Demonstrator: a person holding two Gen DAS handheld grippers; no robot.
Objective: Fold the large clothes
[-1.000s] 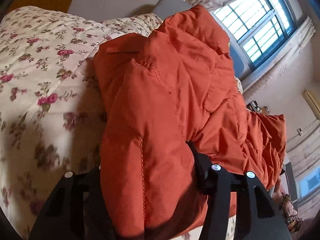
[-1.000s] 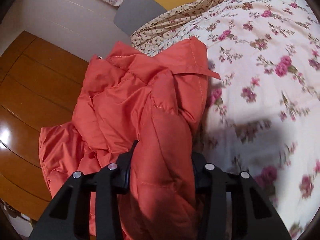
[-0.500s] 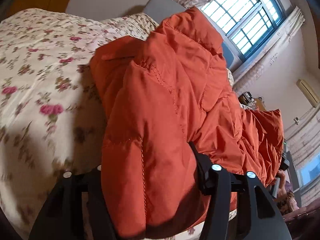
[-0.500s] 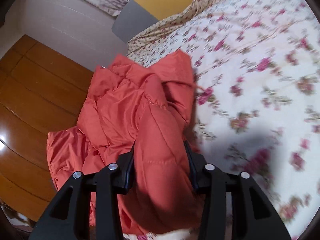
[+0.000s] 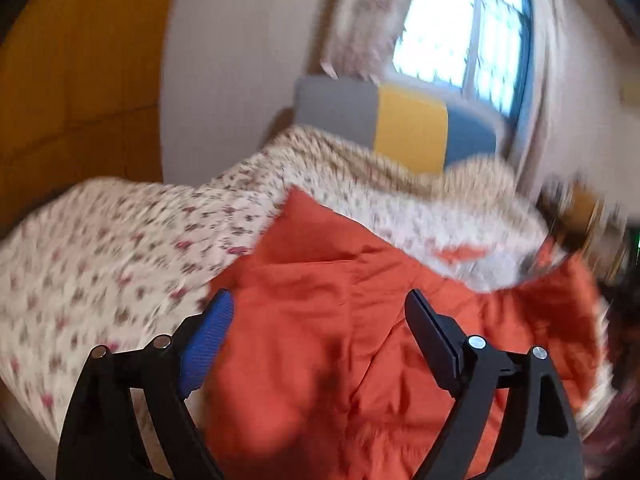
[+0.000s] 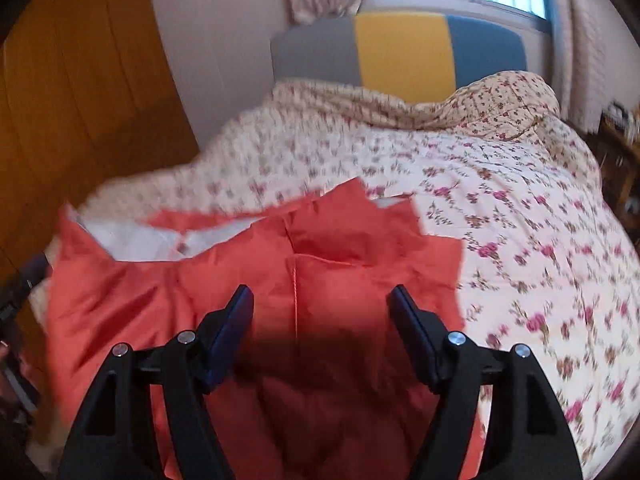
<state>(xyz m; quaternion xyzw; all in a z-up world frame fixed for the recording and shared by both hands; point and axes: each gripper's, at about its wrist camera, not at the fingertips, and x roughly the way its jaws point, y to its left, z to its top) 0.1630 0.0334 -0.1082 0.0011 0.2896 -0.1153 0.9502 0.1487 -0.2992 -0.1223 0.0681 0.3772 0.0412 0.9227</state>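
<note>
Jacket [image 5: 340,340] placement: the orange padded jacket lies spread on the floral quilt [image 5: 100,264], at the end of the bed away from the grey, yellow and blue headboard [image 5: 400,128]. Your left gripper [image 5: 320,312] sits above the jacket with its jaws spread wide and nothing between them; the left view is motion-blurred. Your right gripper [image 6: 322,304] is likewise spread apart over the jacket [image 6: 340,280], gripping nothing. White lining shows at the jacket's opening, left of the right gripper. Bare quilt [image 6: 520,240] extends to the jacket's right.
</note>
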